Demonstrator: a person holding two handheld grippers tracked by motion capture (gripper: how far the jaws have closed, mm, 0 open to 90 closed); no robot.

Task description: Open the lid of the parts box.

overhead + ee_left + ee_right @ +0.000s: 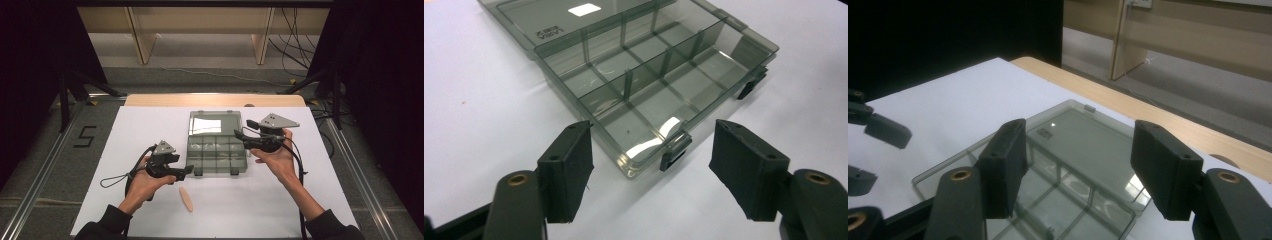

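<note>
**Both grippers spread beside the open compartment box**

Hard to make out: the smoked-plastic compartment box (218, 145) looks empty, but glare patches on its lid and dividers blur what its cells hold. In the right gripper view the box is cut off at the bottom edge and partly covered by the jaws. The person's sleeves run off the bottom of the high view, and both sides of that frame are lost in black curtain.

Surface and room: a white sheet (150, 135) covers the table, with a strip of bare wood (215, 100) showing along its far edge. A small tan wooden stick (186, 199) lies on the sheet below the centre of the frame, apart from the box. Beyond the table, in the upper part of the frame, are grey floor, pale wooden furniture legs and loose cables; a "5" is marked on the floor at left.

Hands: the left gripper (186, 171) sits left of the box's near corner, pointing right, its jaws spread with nothing between them; in its own view a black latch (675, 151) on the box lies ahead between the pads. The right gripper (241, 136) is held at the box's right edge, pointing left, its jaws also spread and empty. The box rests at the centre of the sheet, lid laid back.
</note>
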